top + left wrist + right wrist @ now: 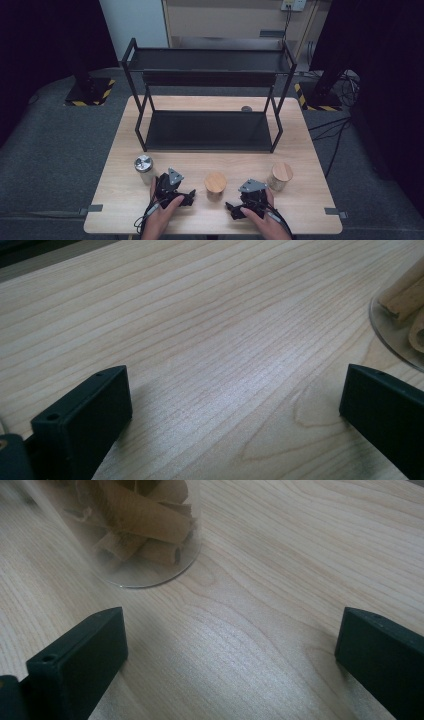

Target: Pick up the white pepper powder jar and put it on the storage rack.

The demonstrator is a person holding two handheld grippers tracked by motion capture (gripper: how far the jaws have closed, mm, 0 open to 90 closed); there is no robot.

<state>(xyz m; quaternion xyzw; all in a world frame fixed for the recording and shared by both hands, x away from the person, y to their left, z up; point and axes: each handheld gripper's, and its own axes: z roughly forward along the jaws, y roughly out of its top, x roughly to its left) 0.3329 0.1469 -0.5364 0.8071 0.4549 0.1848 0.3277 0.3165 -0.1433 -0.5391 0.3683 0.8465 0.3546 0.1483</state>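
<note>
Both tools sit low in the high view, resting on the wooden counter (120, 165) near its front edge. The left tool (190, 196) lies at lower centre-left with its jaws spread wide, nothing between them; in the left gripper view bare wood grain lies between the two black jaws. The right tool (231, 210) lies at lower centre-right, also released, its jaws wide apart over bare wood in the right gripper view.

Between the two tools, just above them in the frame, stands the middle jar (215, 185), a glass jar with a round wooden lid. Its clear base, with brown rolled sticks inside, shows at the right edge of the left gripper view (400, 315) and at the upper left of the right gripper view (140, 535), near the jaws but touching neither.

A second wooden-lidded jar (280, 176) stands right of centre, just above the right tool. A metal-lidded jar (144, 169) stands at the left, just beside the left tool. Behind them, in the middle of the frame, a black two-tier rack (207, 130) stands on the counter.
</note>
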